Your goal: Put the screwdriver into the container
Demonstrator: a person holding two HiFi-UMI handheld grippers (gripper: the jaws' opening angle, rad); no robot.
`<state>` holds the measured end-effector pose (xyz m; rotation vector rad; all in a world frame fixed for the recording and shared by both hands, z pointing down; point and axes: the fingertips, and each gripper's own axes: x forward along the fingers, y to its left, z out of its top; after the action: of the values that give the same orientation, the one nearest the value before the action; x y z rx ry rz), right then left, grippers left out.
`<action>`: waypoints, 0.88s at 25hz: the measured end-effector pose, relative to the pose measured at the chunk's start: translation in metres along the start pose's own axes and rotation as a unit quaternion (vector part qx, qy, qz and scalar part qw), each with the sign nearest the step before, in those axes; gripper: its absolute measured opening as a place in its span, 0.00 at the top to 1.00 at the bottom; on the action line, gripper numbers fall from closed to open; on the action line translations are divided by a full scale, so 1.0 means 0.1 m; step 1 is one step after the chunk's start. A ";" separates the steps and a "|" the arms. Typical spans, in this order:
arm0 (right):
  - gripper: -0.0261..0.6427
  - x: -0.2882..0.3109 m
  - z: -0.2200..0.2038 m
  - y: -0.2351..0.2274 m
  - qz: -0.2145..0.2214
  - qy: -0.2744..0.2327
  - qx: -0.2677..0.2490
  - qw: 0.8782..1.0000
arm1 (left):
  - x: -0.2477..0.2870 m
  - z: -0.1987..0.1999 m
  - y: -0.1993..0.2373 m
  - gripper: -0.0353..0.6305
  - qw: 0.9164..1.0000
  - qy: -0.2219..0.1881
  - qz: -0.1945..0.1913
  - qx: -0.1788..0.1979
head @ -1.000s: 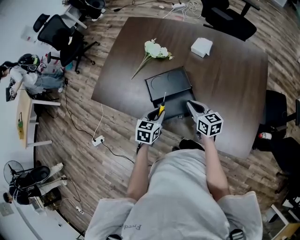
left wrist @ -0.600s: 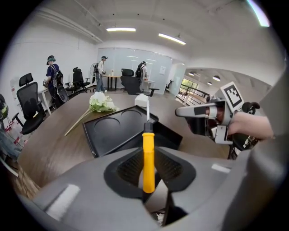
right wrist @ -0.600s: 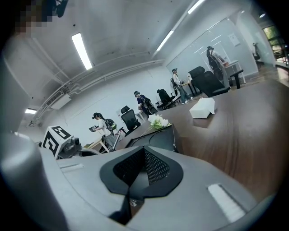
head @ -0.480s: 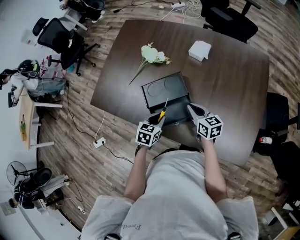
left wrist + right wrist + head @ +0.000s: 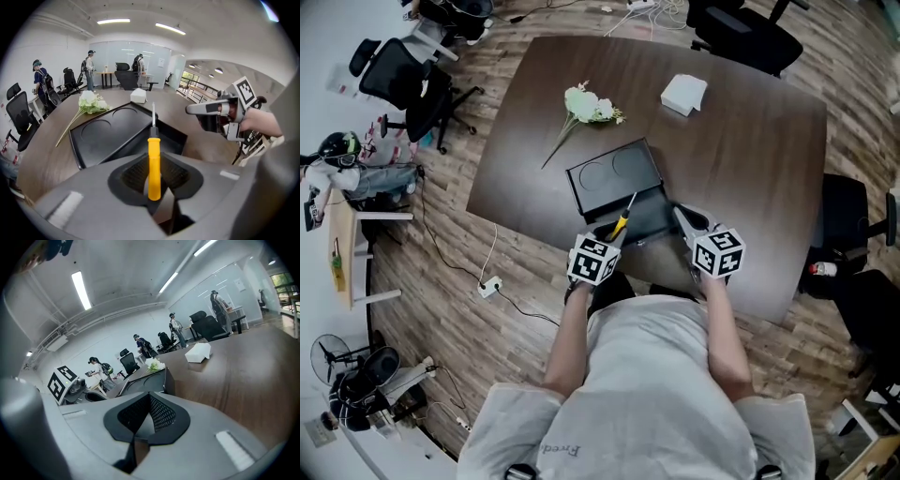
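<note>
Pinching screwdriver (image 5: 153,151) handle in left claw (image 5: 153,182), shaft over container (image 5: 180,136)

A white flower bunch (image 5: 586,105) and a white box (image 5: 684,93) lie well apart on the dark table (image 5: 759,173).

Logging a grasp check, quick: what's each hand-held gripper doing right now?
Left hand-held gripper: closed on the screwdriver, holding it by its yellow handle.
Right hand-held gripper: closed, holding nothing.
</note>
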<state>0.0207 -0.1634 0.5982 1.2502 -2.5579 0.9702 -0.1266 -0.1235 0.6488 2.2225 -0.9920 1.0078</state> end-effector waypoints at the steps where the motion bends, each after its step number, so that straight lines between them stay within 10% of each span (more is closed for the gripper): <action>1: 0.96 -0.01 0.00 -0.02 -0.005 -0.001 0.001 1.000 | 0.03 0.00 -0.01 0.75 1.000 0.007 -0.004 0.010; 22: 0.96 -0.67 -0.04 -0.56 -0.148 -0.041 0.040 0.987 | 0.70 -0.06 -0.06 0.75 0.982 0.145 -0.058 0.108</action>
<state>0.1049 -0.1418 0.6031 1.6655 -2.3173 0.9825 -0.0924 -0.1440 0.7065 2.1883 -0.6434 1.3921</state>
